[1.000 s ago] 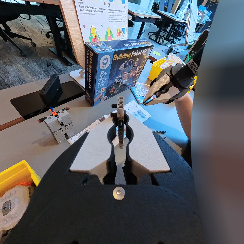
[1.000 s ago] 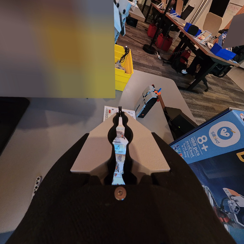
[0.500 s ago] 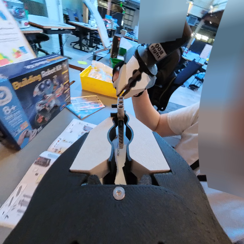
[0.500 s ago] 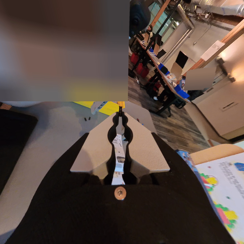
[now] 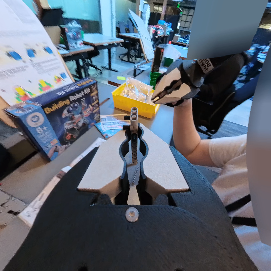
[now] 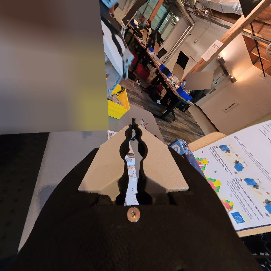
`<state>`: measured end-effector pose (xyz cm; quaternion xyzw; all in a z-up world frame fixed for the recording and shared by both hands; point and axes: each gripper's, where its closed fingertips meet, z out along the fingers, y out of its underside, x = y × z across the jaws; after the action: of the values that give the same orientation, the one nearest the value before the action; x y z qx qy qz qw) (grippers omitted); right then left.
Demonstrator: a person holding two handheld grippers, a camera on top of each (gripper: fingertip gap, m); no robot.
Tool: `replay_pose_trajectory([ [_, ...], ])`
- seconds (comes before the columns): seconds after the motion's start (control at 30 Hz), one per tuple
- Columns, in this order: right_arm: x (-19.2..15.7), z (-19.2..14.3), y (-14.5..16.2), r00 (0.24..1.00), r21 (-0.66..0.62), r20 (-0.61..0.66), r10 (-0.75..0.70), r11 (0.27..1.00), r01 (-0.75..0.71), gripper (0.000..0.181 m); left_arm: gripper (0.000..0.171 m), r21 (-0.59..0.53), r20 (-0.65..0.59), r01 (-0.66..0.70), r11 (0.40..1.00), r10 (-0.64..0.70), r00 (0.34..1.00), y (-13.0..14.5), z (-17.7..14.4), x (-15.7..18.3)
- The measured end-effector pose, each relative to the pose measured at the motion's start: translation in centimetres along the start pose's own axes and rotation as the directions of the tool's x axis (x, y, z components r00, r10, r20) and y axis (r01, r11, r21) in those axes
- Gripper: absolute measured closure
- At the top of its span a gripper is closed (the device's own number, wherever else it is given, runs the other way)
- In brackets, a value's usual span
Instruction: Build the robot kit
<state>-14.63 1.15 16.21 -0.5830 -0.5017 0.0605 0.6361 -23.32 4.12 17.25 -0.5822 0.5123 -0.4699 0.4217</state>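
My left gripper (image 5: 134,127) is shut on a grey perforated beam (image 5: 134,117) that stands upright between its fingertips and runs back between the jaws. Two short black pins (image 5: 126,117) stick out of the beam's left side. My right gripper (image 6: 133,127) is shut on a small black pin (image 6: 133,122) that pokes out past its tips. In the left wrist view the right gripper (image 5: 153,100) hovers up and to the right of the beam's top, a short way off, tips pointing left and down. Both are held in the air above the grey table (image 5: 161,124).
A blue kit box (image 5: 66,117) stands to the left, and a yellow bin (image 5: 132,103) of bagged parts beyond the beam. A white instruction board (image 5: 22,58) leans behind the box. A booklet (image 6: 130,168), a grey block assembly (image 6: 143,122) and another yellow bin (image 6: 117,105) are on the table. A person's arm (image 5: 184,132) is to the right. Across from one pair of fingers to the other is roughly 10 cm.
The right gripper came close above the beam's top half a second ago and now stands a little farther up and right. Both views have swung. Both grasps are unchanged.
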Motion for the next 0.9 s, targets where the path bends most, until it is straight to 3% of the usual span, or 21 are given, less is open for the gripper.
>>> replay_pose_trajectory([
  [0.1,1.3,0.1,1.9,0.998,-0.027,-0.02,0.055,0.998,-0.055,0.178,0.167,0.068,0.133,-0.055,0.996,0.046,0.99,-0.8,-1.8,-1.2],
  [0.2,2.3,0.9,4.1,0.992,-0.041,-0.018,0.128,0.991,-0.129,0.178,0.167,0.137,0.204,-0.031,0.99,0.003,0.979,-0.7,-3.1,-3.9],
  [0.27,2.8,1.7,5.5,0.981,-0.037,-0.009,0.192,0.981,-0.192,0.178,0.167,0.138,0.203,0.014,0.99,-0.042,0.978,-0.4,-2.8,-6.3],
  [0.37,3.6,3.1,7.5,0.97,-0.048,-0.006,0.242,0.969,-0.242,0.178,0.167,0.05,0.156,0.09,0.995,-0.097,0.983,2.1,-1.7,-9.5],
  [0.5,3.7,5.2,9.6,0.957,-0.071,0.018,0.289,0.955,-0.287,0.178,0.167,0.081,0.135,0.199,0.977,-0.208,0.969,3.1,-1.4,-13.2],
  [0.67,3.1,7.1,12.4,0.948,-0.158,0.04,0.315,0.939,-0.305,0.178,0.167,0.044,0.136,0.225,0.973,-0.229,0.964,4.0,-0.3,-14.5],
  [0.9,2.3,8.0,13.3,0.941,-0.191,0.074,0.331,0.931,-0.312,0.178,0.167,0.021,0.124,0.221,0.975,-0.222,0.967,4.3,0.1,-14.1],
])
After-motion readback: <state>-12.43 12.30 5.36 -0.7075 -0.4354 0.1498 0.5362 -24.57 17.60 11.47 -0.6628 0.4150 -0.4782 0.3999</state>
